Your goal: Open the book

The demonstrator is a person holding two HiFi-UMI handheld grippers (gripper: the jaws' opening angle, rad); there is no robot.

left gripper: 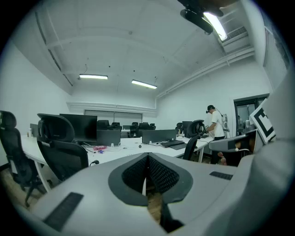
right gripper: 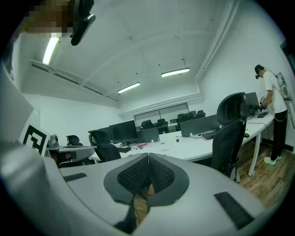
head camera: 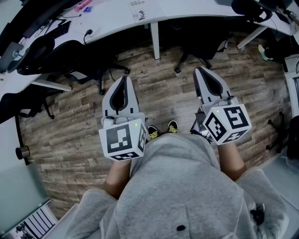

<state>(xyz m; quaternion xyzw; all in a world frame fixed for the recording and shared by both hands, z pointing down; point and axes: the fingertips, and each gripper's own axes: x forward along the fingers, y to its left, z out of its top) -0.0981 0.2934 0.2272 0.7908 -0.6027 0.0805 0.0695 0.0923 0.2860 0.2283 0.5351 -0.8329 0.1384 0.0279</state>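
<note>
Grey hoodie [head camera: 182,186] sits nearest, below and behind both claws. Jaws of my left claw [head camera: 124,78] are together, pad against pad, and it is held near level over the floor. My right claw [head camera: 200,70] is likewise closed, its pads meeting. Between the two claws my shoes [head camera: 161,130] stand on the wood-plank floor [head camera: 159,88]. Ahead and to the left of the left claw, a black chair [head camera: 60,56] is pushed to a white desk [head camera: 112,18]. On that desk, ahead and between the claws, lies a white printed booklet [head camera: 139,10]; I cannot tell whether it is the book. Beyond the left claw, monitors [left gripper: 78,126] line the desk. Far off, right of both claws, a person [left gripper: 215,125] stands at another desk.
</note>
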